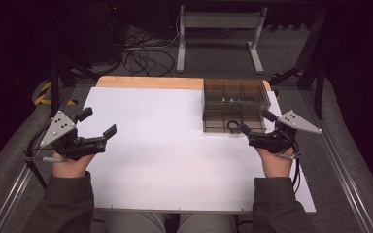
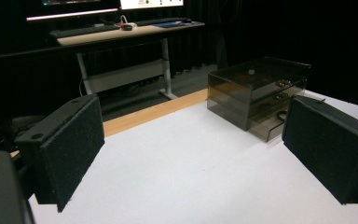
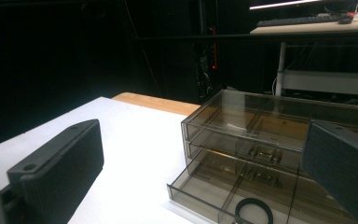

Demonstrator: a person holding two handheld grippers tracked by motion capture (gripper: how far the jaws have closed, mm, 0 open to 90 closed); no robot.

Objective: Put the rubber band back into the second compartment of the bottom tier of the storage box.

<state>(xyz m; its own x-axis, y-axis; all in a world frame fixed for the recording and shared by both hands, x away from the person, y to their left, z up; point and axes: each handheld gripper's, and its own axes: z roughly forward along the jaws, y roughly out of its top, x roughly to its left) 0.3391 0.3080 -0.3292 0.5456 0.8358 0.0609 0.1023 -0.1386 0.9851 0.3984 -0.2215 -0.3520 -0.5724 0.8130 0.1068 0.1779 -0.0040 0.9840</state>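
A smoky clear drawer box (image 1: 234,97) stands at the back right of the white board (image 1: 165,145). Its bottom drawer (image 1: 223,127) is pulled out a little, and a black ring (image 1: 232,125) lies in it. My right gripper (image 1: 257,122) is open just right of that drawer's front, holding nothing. In the right gripper view the open drawer (image 3: 205,189) and the ring (image 3: 254,211) sit close between the spread pads (image 3: 60,168). My left gripper (image 1: 97,122) is open and empty over the board's left side. It faces the drawer box (image 2: 256,93) from far off.
A wooden table edge (image 1: 150,82) runs behind the board. Beyond it are a desk frame (image 1: 218,34) and loose cables (image 1: 141,56) on the floor. Metal rails (image 1: 345,165) flank the table. Bare white board lies between the two grippers.
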